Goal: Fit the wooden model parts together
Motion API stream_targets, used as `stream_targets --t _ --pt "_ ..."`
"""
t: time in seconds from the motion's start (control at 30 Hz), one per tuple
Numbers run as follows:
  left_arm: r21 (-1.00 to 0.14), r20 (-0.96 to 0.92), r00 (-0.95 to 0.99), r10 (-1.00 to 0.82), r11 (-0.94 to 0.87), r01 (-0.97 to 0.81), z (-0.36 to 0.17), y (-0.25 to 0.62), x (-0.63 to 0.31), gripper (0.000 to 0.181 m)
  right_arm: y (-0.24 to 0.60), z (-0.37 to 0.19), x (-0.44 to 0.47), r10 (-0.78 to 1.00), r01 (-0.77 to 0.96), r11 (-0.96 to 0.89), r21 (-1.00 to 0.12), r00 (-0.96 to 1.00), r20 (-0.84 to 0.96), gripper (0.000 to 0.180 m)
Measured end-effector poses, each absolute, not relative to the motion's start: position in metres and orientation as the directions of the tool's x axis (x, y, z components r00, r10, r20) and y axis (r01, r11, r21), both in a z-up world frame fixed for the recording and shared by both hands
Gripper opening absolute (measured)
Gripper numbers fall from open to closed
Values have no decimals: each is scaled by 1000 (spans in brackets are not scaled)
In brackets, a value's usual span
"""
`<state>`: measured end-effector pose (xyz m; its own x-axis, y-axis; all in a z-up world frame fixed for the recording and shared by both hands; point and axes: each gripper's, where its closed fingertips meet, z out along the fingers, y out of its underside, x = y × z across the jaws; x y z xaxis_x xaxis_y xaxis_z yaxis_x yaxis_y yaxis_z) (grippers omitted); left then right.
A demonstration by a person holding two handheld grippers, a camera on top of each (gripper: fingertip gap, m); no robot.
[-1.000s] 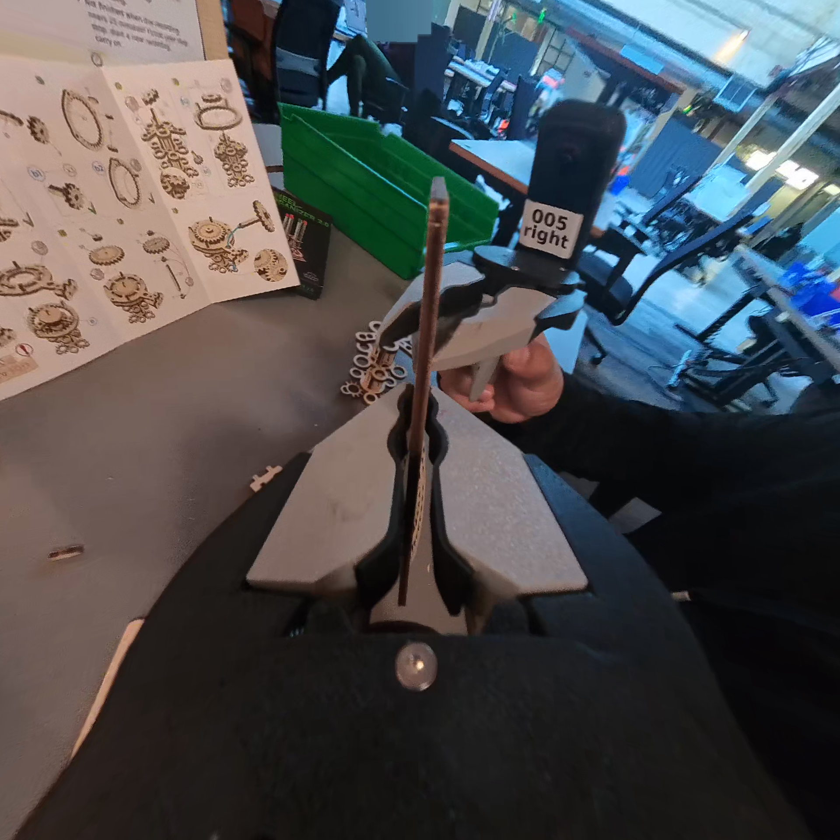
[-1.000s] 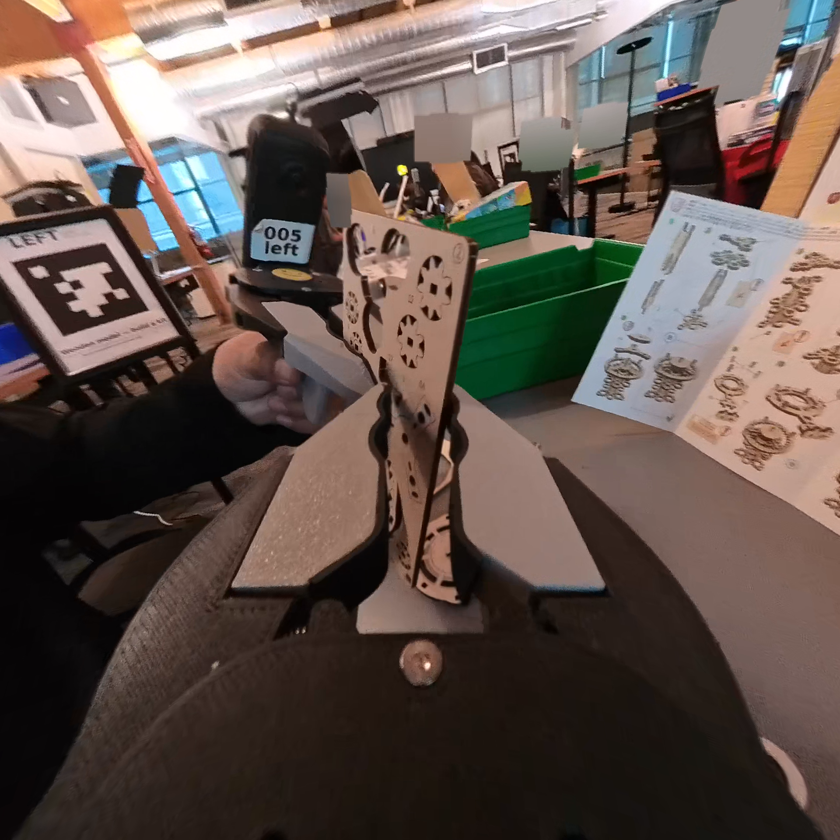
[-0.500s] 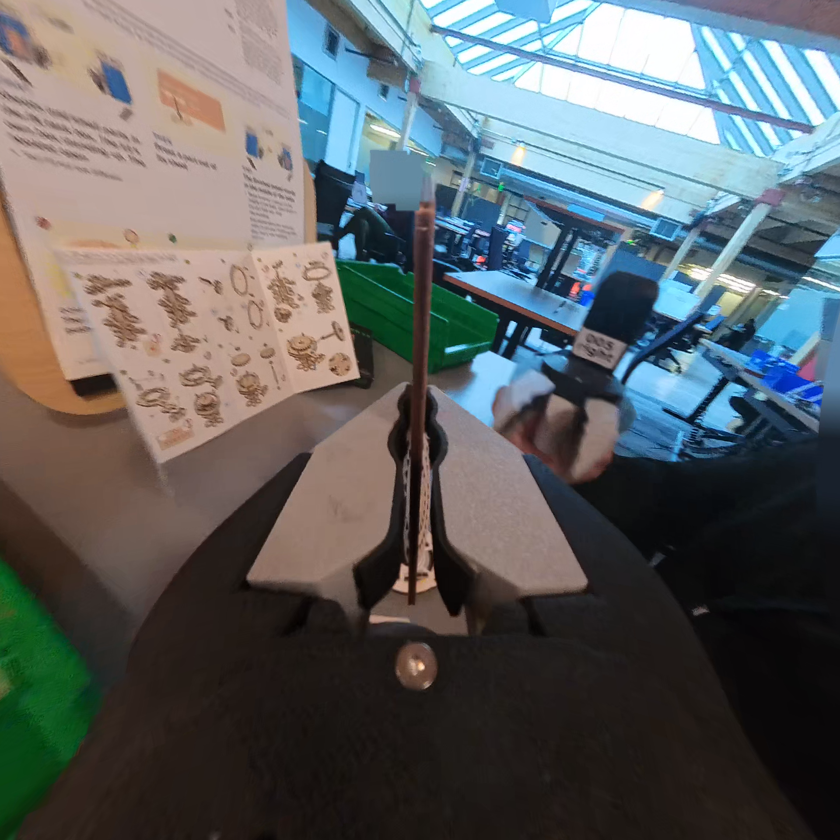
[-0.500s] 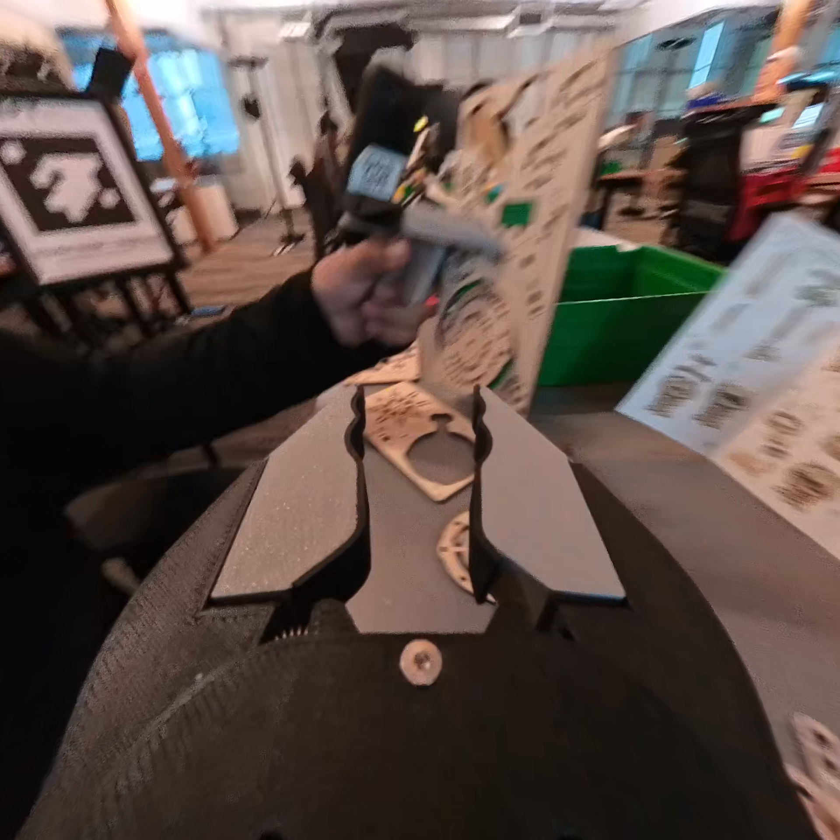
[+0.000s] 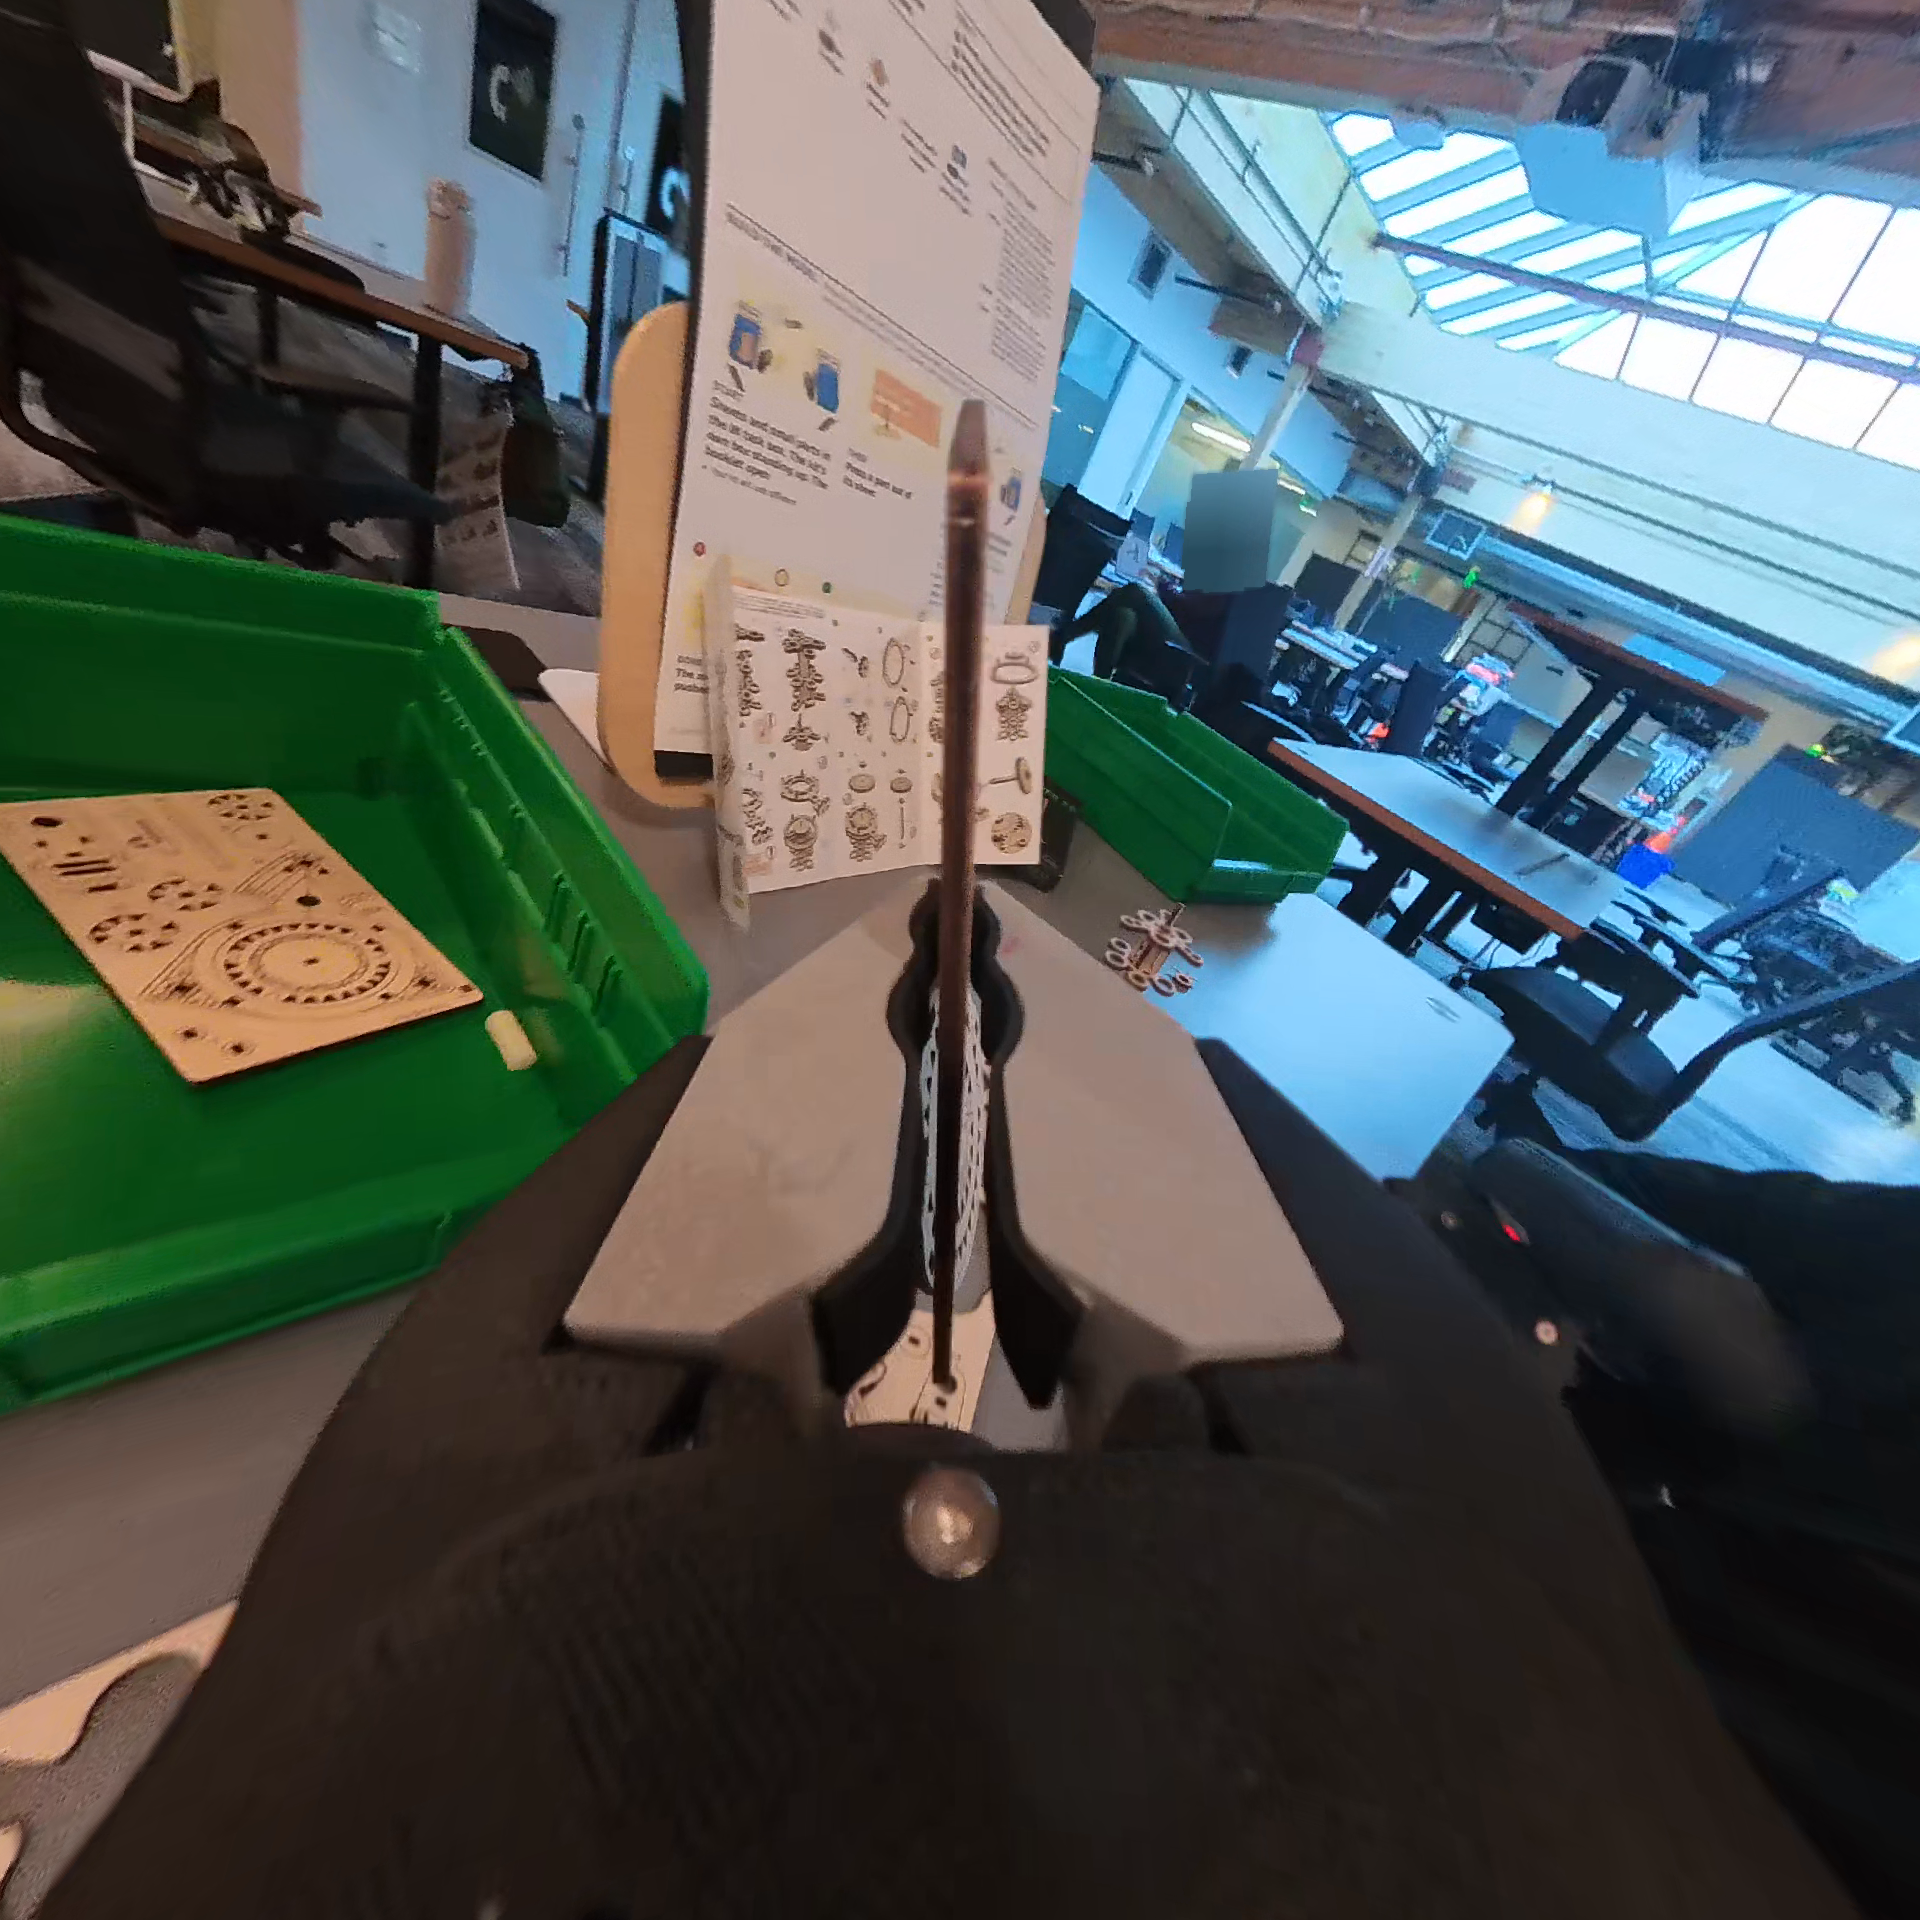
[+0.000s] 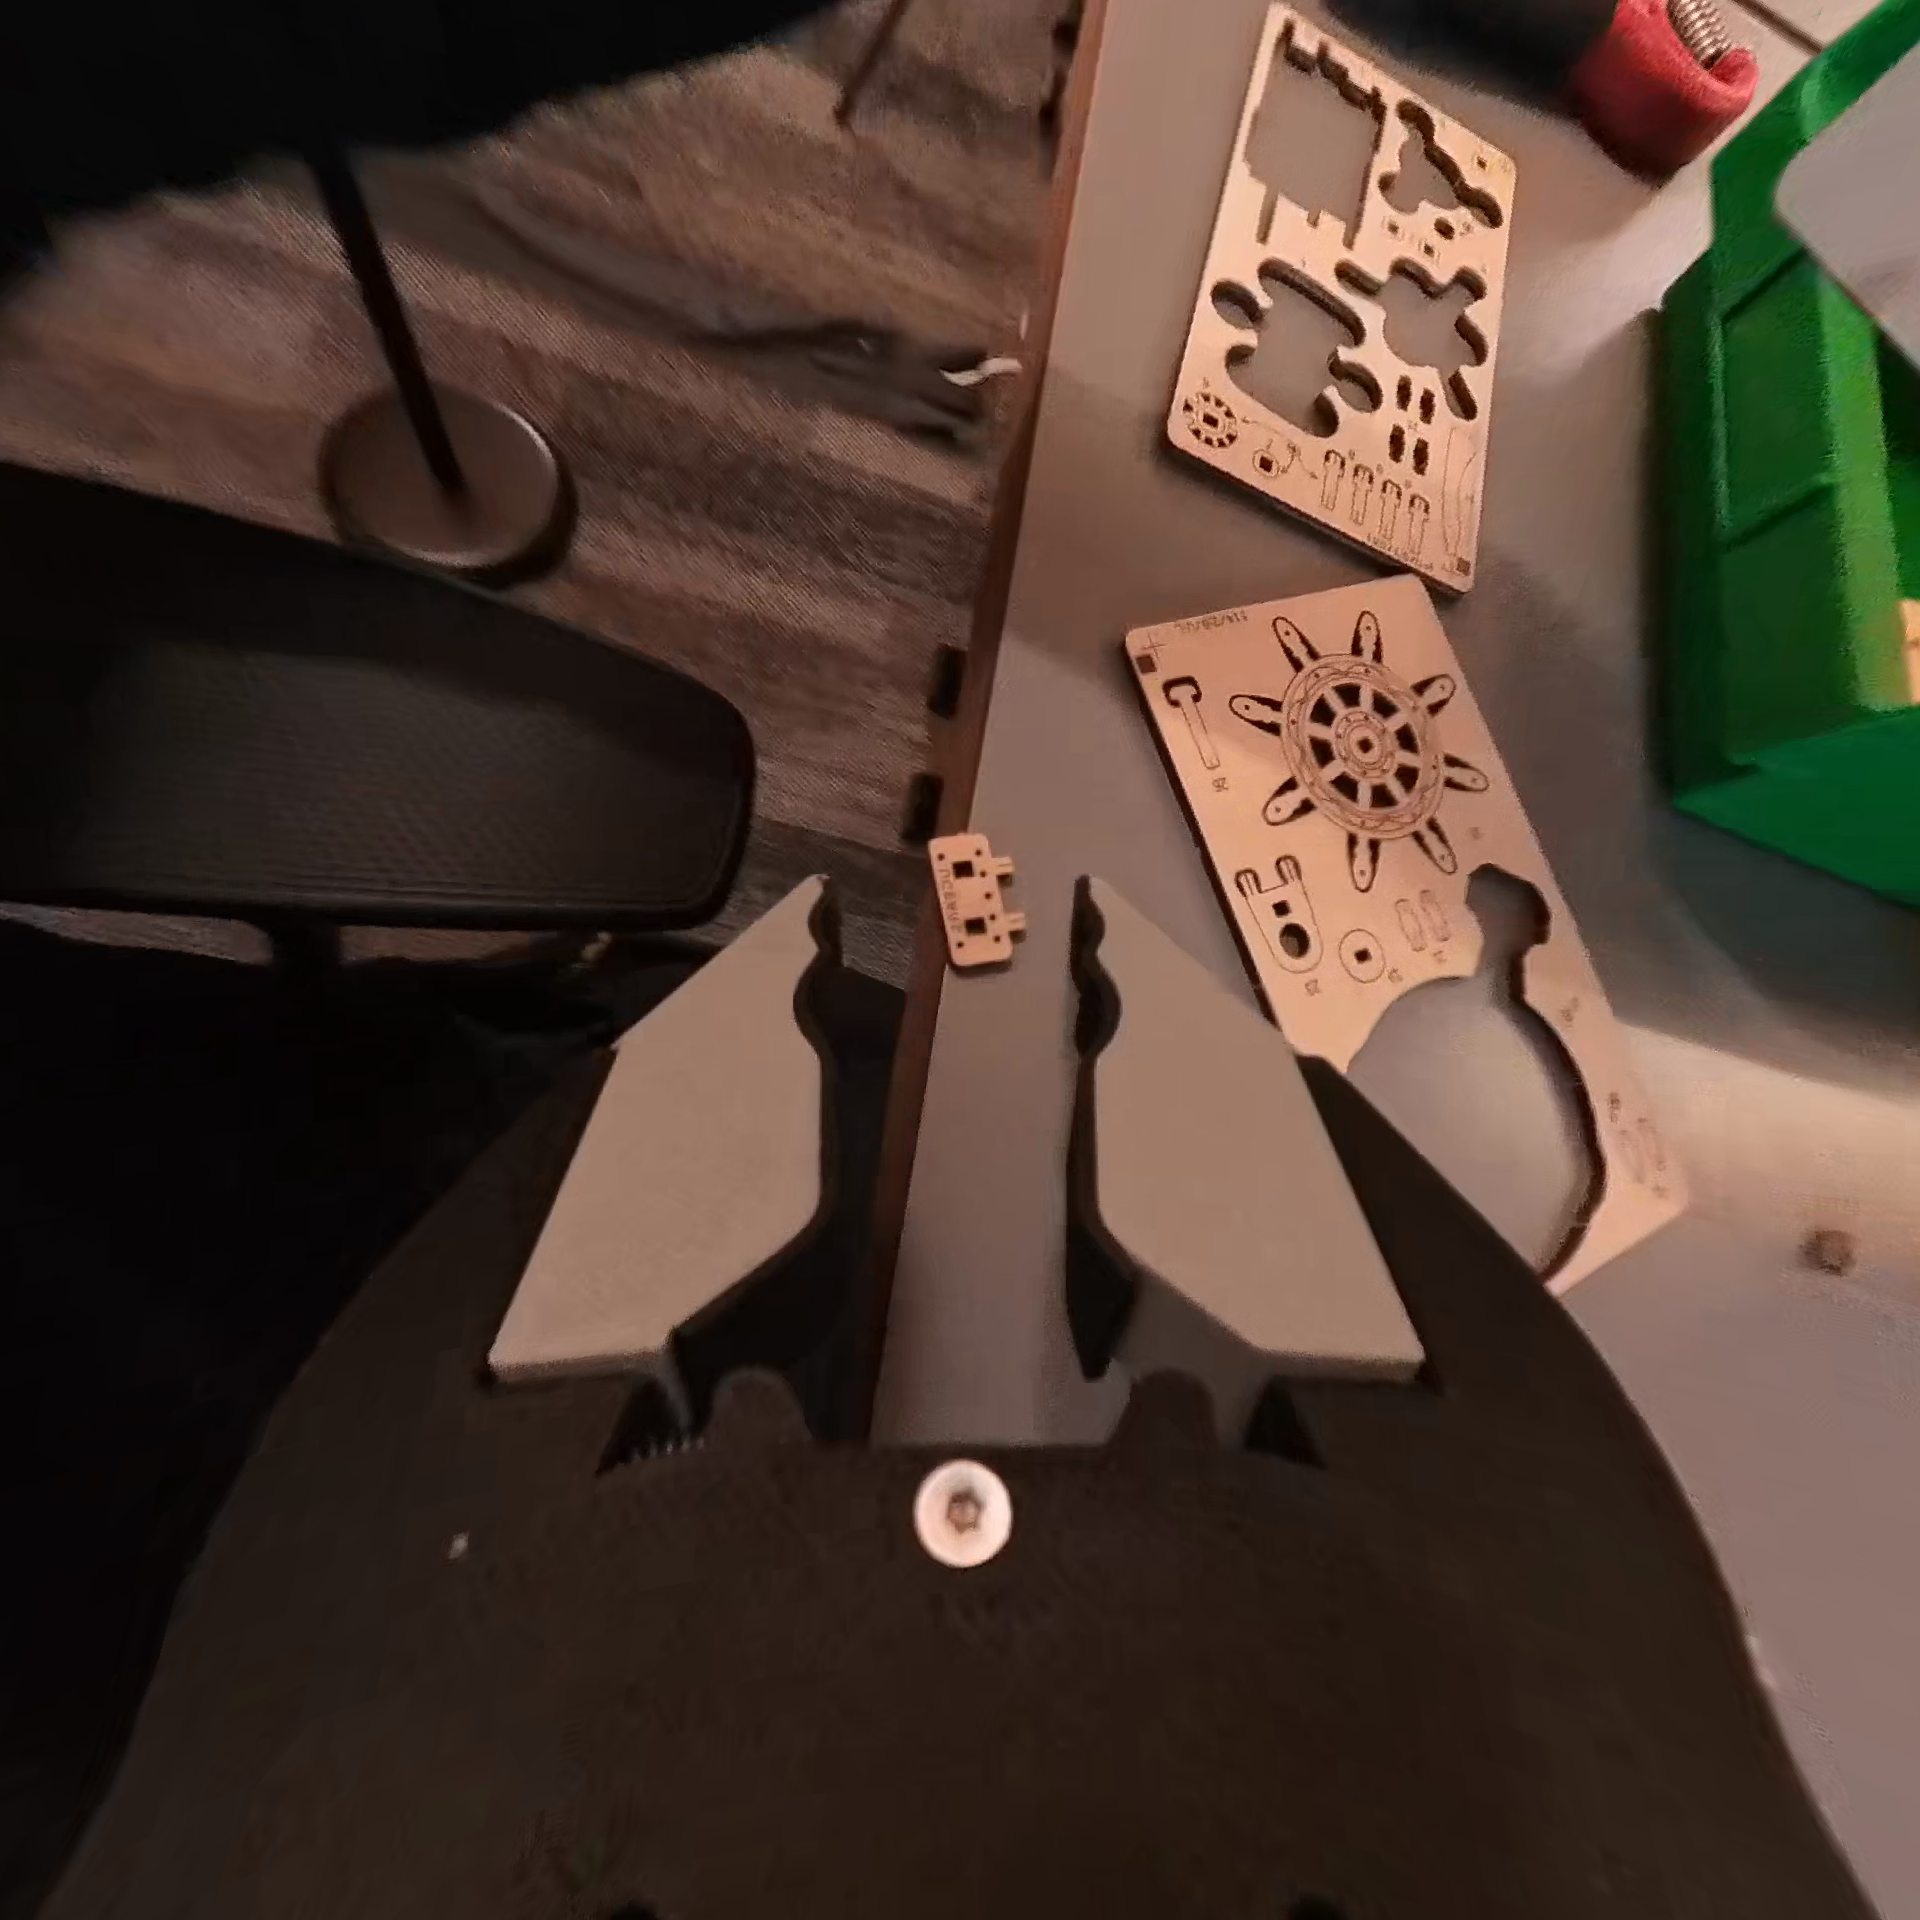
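My left gripper is shut on a thin wooden parts sheet, held edge-on and upright above the table. Another wooden sheet lies in the green bin to its left. A small assembled wooden piece sits on the table beyond. My right gripper is open and empty, pointing down at the table edge. A small wooden part lies between and just ahead of its fingertips. Two wooden sheets lie to the right: one with a wheel pattern, one with cut-outs.
A folded instruction leaflet and a printed board stand behind. A second green bin is at the back right; a green bin corner shows in the right wrist view. A chair and floor lie past the table edge. Across from one pair of fingers to the other is roughly 25 centimeters.
My right gripper let go of the sheet, opened and swung down to the table edge over the small part. My left gripper carried the sheet leftward, near the green bin.
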<state>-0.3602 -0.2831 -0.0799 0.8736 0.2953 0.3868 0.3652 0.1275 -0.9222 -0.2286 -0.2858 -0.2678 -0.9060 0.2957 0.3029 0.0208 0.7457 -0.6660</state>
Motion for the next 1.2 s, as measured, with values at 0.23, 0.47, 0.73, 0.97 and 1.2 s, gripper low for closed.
stream_targets --t 0.23,0.47,0.73,0.97,1.2 --pt "-920 392 870 298 138 367 -88 -301 -357 1 -287 -268 -236 270 -92 804 -587 -824 499 15" --pt "-909 417 862 287 145 391 -94 -304 -364 1 -253 -230 -257 457 45 663 -748 -815 357 11" --pt "-899 437 853 286 141 414 -95 -294 -377 0 -156 -223 -371 705 412 504 -759 -704 87 12" --pt "-925 380 842 383 149 349 -78 -305 -402 1 -144 -239 -376 748 456 478 -751 -660 75 33" --pt "-947 252 721 646 12 320 -82 -323 -495 1 -140 -209 -357 750 398 406 -823 -659 52 34"
